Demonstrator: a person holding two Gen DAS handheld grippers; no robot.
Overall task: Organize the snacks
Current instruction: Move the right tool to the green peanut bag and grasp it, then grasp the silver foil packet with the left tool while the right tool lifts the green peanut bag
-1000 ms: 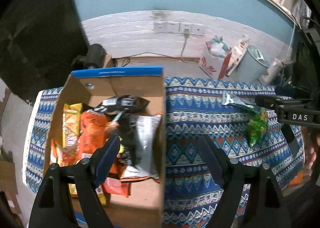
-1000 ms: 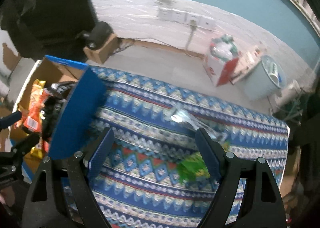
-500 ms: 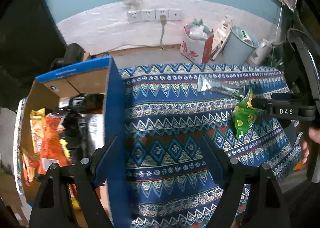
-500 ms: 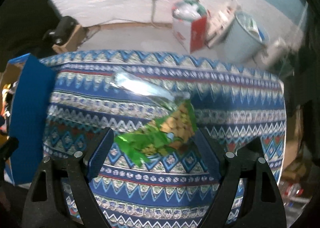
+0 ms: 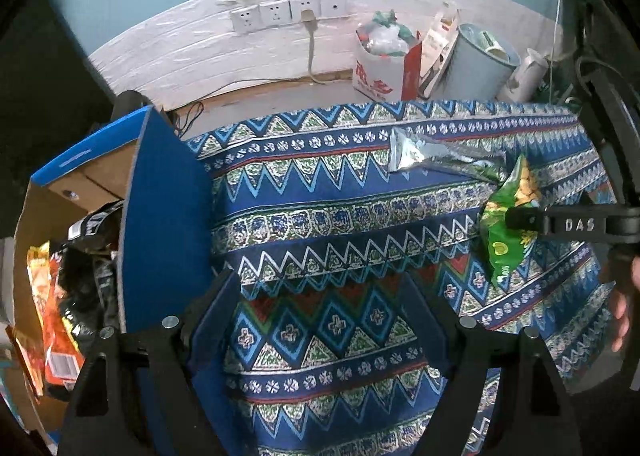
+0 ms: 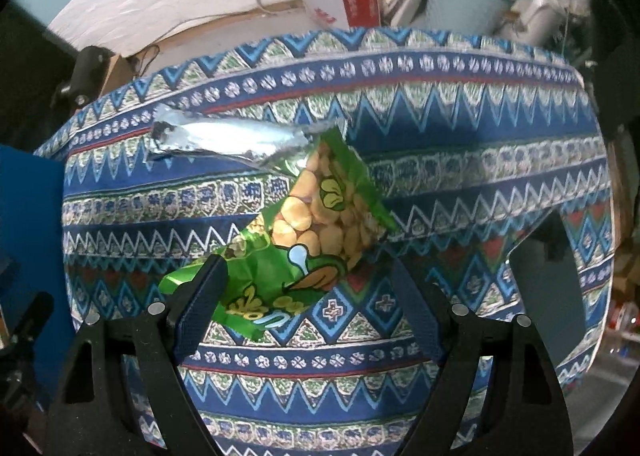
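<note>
Patterned tablecloth (image 6: pixel 460 104); green snack bag (image 6: pixel 304 240) light, crinkly, slippery; right gripper (image 6: pixel 312 296) wide, unclosed; pinch bag's 7 o'clock corner. Left gripper (image 5: pixel 324 320) wide, empty.

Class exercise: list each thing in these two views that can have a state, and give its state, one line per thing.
Green snack bag: lying on the cloth, between the open right tongs, not gripped.
Silver packet: lying flat, ends torn.
Cardboard box: flaps open, holding snack packs.
Left tongs: open, empty.
Wall plug: plugged in.

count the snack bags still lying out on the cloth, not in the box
2: a green bag between the right gripper's open fingers, and a silver bag touching its far end. None seem hidden.
</note>
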